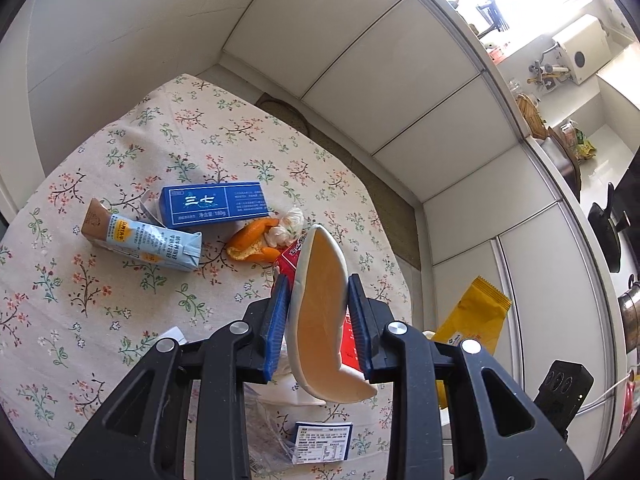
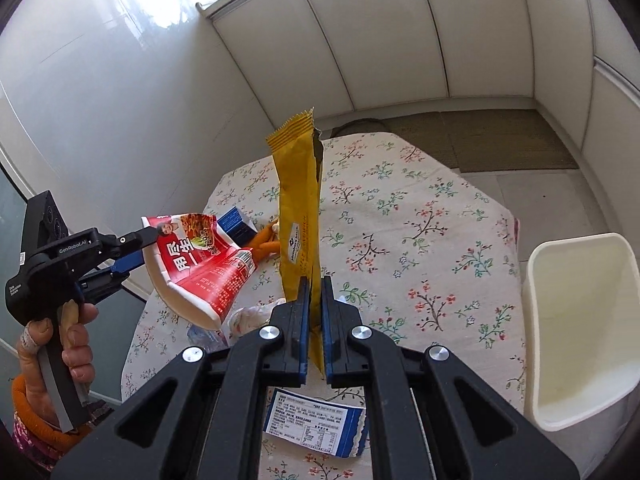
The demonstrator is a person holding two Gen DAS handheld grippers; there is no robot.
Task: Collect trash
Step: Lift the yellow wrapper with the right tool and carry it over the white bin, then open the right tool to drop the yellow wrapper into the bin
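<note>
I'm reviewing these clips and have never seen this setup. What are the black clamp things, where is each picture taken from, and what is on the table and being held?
There is no robot here. A person holds a handheld claw in each hand, and each carries a wide-angle camera looking along its two fingers; that bends the room's lines.

The left claw is shut on a flattened red paper bowl. You see the same claw from the side in the right camera's picture, with the person's hand on its handle.

The right claw is shut on a torn yellow wrapper, lifted off the table.

On the flowered tablecloth lie a blue box, a milk carton, orange peel and a printed label. A white bin stands at the table's edge.
</note>
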